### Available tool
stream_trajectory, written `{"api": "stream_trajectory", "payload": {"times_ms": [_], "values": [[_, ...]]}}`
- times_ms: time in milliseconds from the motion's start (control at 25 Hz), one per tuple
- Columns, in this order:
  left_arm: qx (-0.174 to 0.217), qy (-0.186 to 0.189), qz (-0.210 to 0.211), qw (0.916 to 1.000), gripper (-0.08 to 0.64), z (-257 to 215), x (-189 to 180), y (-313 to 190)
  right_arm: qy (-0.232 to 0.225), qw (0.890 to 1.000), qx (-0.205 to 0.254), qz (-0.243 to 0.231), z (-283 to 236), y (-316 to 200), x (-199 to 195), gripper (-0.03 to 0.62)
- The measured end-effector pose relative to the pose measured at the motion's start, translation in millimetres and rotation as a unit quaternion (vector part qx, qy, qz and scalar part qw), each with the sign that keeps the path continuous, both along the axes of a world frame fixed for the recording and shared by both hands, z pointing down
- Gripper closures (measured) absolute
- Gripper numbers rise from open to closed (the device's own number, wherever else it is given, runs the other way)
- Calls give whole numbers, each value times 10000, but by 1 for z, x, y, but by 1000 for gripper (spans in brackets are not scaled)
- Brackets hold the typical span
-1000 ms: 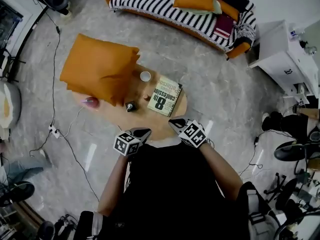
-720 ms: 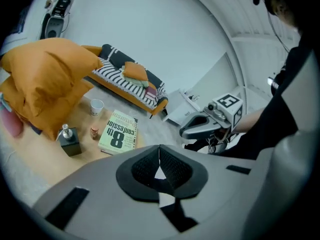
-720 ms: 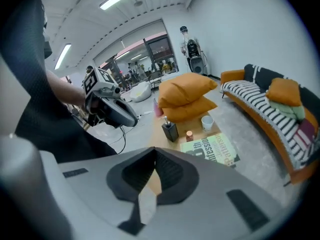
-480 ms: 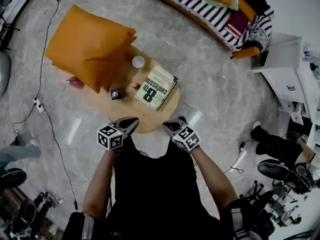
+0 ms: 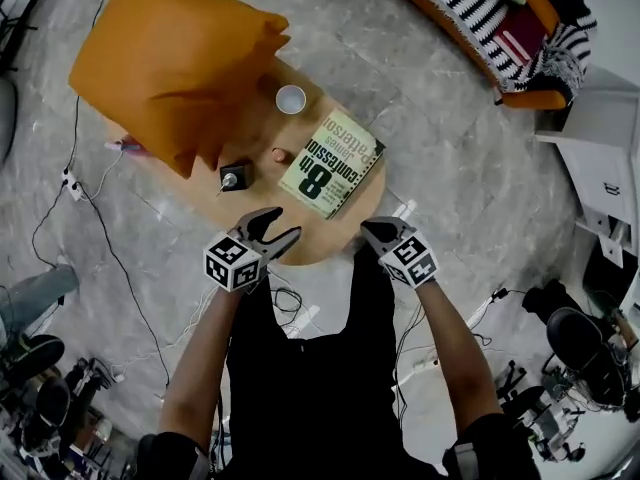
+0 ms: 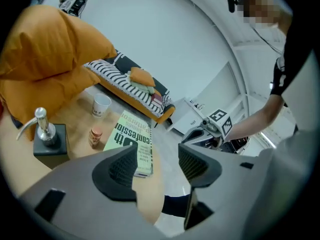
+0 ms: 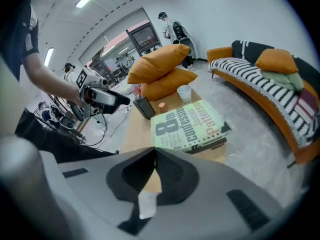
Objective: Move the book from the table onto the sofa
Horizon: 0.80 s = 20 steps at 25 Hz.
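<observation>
The book, pale green with "8th Confession" in dark print, lies flat at the right of the round wooden table. It also shows in both gripper views. My left gripper hovers over the table's near edge, just short of the book; its jaws are opening, with nothing between them. My right gripper is shut and empty, beside the table's near right edge, with the book just ahead of it. The striped sofa stands far off at the upper right.
Two big orange cushions cover the table's left half. A white cup, a small brown bottle and a black block with a metal knob stand left of the book. Cables run over the grey floor. White cabinets stand at the right.
Both grippers have come down and forward to the table's near edge. The left gripper's jaws, shut before, now stand apart. The book has not moved.
</observation>
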<state>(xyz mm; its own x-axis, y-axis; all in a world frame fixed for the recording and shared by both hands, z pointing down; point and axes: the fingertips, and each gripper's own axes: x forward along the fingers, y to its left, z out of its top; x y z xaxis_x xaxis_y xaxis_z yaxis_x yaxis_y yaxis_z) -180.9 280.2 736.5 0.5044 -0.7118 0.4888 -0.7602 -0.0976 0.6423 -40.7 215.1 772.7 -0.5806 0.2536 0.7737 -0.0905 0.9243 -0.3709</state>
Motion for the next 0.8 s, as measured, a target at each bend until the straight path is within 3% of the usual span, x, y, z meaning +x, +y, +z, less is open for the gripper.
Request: {"api": "stream_trajectory", "payload": {"times_ms": [120,240,280,360,480,600,800], "values": [[-52,-32,-201,9998,265,28,-3,-8,-85,9997,200,74,23,-38,-3,586],[-116,-459,-222,9986,238,61,-7,-12,-224,9991,238,288,47,-76,-12,584],[-133,-624,-201,9978,228,72,-6,-11,-257,9988,153,378,54,-86,-15,557],[-150,-693,-329,9969,217,87,-4,-9,-340,9977,-45,586,67,-102,-20,443],[-162,-329,-923,9951,214,99,-8,-10,-612,9932,63,985,76,-133,-29,383],[-327,149,-1565,9870,215,113,-13,-6,-757,9881,248,1318,86,-158,-38,340],[-603,753,-1961,9758,215,136,-11,-1,-733,9819,286,1721,105,-180,-54,325]]}}
